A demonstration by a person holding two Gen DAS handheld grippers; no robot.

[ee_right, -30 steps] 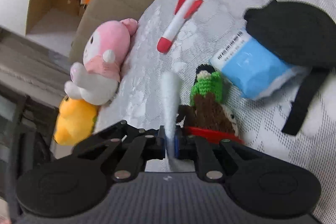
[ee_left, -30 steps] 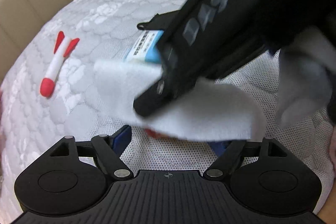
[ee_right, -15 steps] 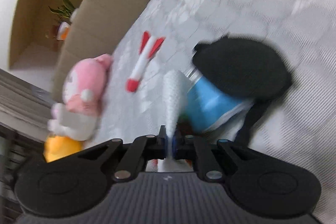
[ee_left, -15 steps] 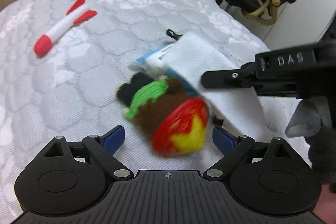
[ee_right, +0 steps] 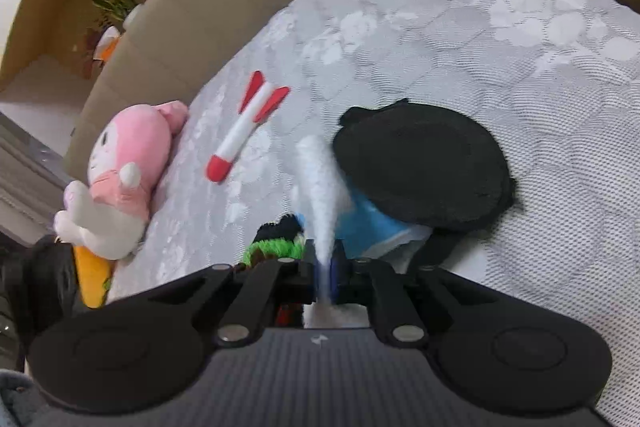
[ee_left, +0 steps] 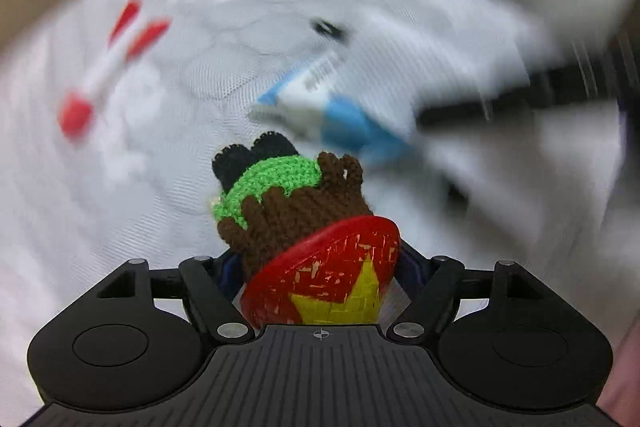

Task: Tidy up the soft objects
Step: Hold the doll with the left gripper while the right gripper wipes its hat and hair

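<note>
While my left fingers clamp the brown-and-green crocheted doll, my right fingers pinch a white fleece cloth; both need placing.

Crochet doll with red star hat between jaws, sharp; blue packet and rocket toy beyond, blurred.

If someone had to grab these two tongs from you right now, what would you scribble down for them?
Left tongs: closed around the crochet doll, which looks lifted.
Right tongs: shut on the white cloth.
On the bed: red-and-white rocket, black pouch lying over the blue packet. Pink plush and yellow toy sit at the bed's edge.
Done: two items gripped. Left: put both somewhere, then gather the rest.
</note>
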